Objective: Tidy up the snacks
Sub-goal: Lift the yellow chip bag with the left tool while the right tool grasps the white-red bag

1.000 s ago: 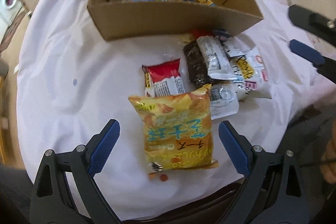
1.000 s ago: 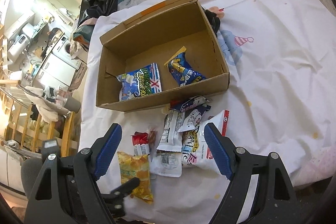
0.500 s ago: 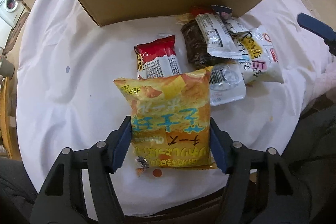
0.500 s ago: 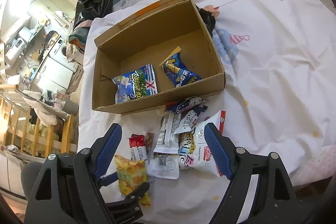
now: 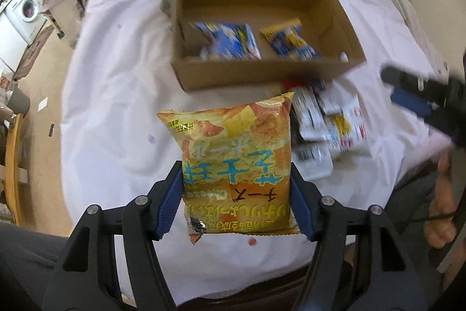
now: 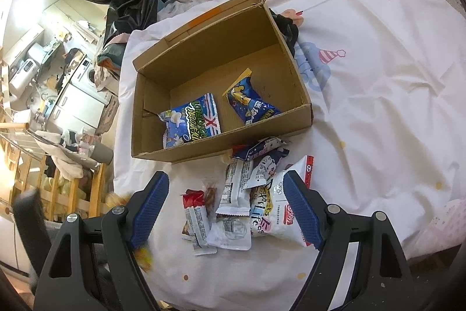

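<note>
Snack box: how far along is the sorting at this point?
Done: two blue packets lie in the cardboard box. In hand: the left gripper is shut on the yellow chip bag, clear of the sheet. Left: a pile of small packets in front of the box, which the open right gripper hangs over.

A second ago my left tongs (image 5: 236, 201) stood wide on either side of the yellow chip bag (image 5: 237, 165) as it lay flat on the white sheet (image 5: 116, 95). Since then I have closed the pads on the bag's two sides and lifted it clear of the sheet. The cardboard box (image 5: 262, 75) ahead of these tongs now shows more of its floor. Seen from my right tongs (image 6: 225, 209), the bag has left its spot beside the red packet (image 6: 193, 198).
</note>
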`<act>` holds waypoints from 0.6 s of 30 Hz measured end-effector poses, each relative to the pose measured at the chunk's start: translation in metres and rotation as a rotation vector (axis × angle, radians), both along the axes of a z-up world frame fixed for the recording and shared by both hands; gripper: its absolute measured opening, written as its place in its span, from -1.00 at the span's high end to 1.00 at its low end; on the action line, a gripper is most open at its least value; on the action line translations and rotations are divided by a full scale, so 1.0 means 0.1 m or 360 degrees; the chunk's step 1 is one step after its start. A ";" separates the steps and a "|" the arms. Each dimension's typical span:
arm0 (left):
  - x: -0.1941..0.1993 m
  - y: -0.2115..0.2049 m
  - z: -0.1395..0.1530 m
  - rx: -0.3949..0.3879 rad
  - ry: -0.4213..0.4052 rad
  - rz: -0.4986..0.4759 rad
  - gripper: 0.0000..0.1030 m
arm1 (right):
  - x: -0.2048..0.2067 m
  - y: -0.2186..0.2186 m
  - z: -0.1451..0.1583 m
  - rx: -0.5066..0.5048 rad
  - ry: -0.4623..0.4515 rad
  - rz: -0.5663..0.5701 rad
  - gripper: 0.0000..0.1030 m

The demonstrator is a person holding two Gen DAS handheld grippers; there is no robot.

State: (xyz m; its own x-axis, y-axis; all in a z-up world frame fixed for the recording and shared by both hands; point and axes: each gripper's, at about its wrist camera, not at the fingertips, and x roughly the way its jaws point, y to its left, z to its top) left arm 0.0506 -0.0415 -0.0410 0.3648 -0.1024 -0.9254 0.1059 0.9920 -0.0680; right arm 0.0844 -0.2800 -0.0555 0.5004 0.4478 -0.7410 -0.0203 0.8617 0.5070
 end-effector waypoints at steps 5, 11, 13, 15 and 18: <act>0.21 0.23 0.05 0.0032 -0.0040 0.0060 -0.23 | 0.00 0.00 0.00 -0.0003 0.0002 -0.0002 -0.62; 0.34 0.37 -0.04 0.0020 -0.0032 0.0126 -0.23 | 0.01 -0.03 -0.05 -0.0007 0.0025 -0.0024 -0.62; 0.34 0.39 -0.10 0.0007 -0.0026 0.0145 -0.23 | 0.02 -0.08 -0.07 -0.0002 0.0032 -0.0048 -0.62; 0.33 0.42 -0.13 -0.0007 -0.0019 0.0159 -0.23 | 0.04 -0.19 -0.10 0.0032 0.0052 -0.0102 -0.62; 0.31 0.47 -0.17 -0.0051 0.0004 0.0203 -0.23 | 0.07 -0.37 -0.19 0.0082 0.0114 -0.0209 -0.62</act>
